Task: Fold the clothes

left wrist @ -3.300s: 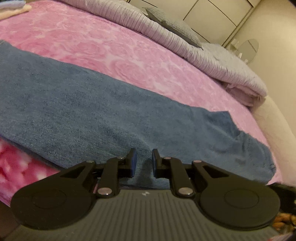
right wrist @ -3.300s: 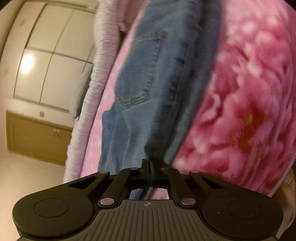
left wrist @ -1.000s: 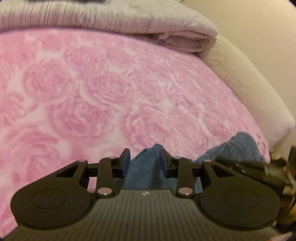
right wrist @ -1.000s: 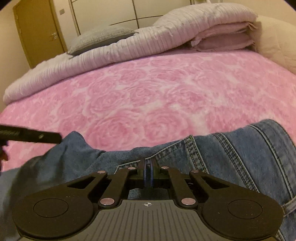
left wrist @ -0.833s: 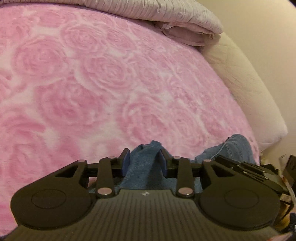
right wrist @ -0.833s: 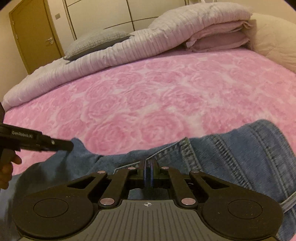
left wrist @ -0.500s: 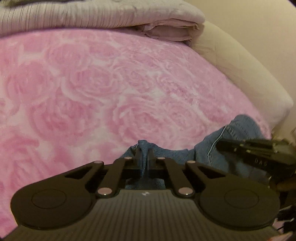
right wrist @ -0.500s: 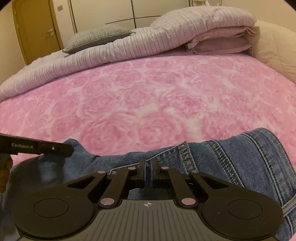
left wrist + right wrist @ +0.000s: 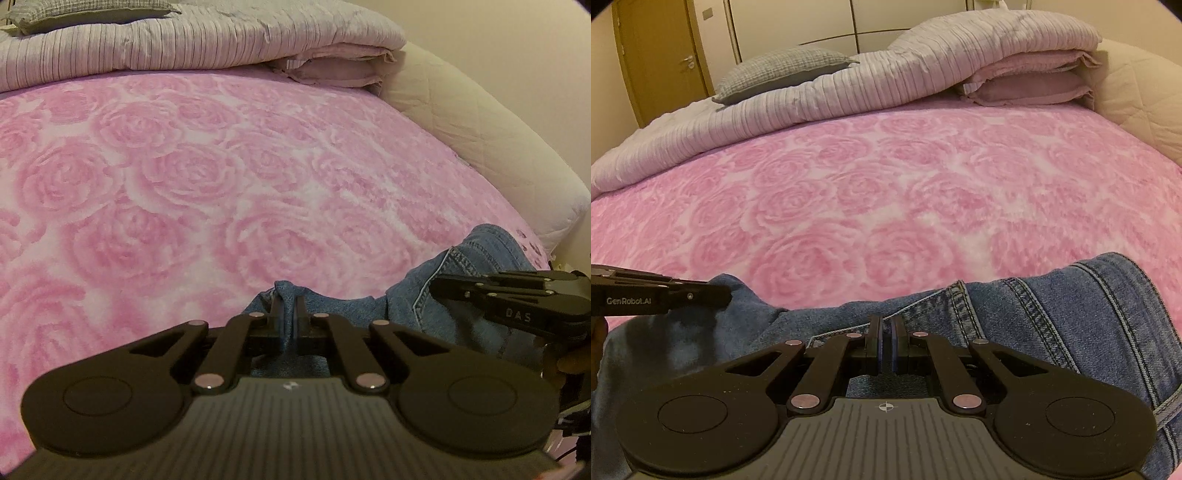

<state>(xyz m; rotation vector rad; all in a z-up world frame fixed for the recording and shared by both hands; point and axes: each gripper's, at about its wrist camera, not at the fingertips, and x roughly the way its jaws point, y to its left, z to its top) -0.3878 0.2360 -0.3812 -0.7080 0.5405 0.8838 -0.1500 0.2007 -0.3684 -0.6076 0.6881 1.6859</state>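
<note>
A pair of blue jeans (image 9: 461, 266) (image 9: 1071, 310) lies bunched at the near edge of the pink rose-patterned bed cover (image 9: 221, 177) (image 9: 886, 192). My left gripper (image 9: 287, 312) is shut on a raised fold of the denim. My right gripper (image 9: 885, 332) is shut on the jeans near a stitched seam and pocket edge. Each wrist view shows the other gripper from the side: the right gripper's body (image 9: 517, 299) at the right, the left gripper's body (image 9: 657, 293) at the left, both resting on the denim.
A ribbed lilac duvet (image 9: 849, 88) and folded pink bedding (image 9: 1027, 85) lie along the far side, with a grey pillow (image 9: 779, 70) on top. A cream quilted bed edge (image 9: 480, 122) runs on the right. Wardrobe doors and a wooden door (image 9: 661, 55) stand behind.
My left gripper's jaws, open around a denim fold a second ago, have closed on it. The right gripper stayed shut on the jeans and hardly moved.
</note>
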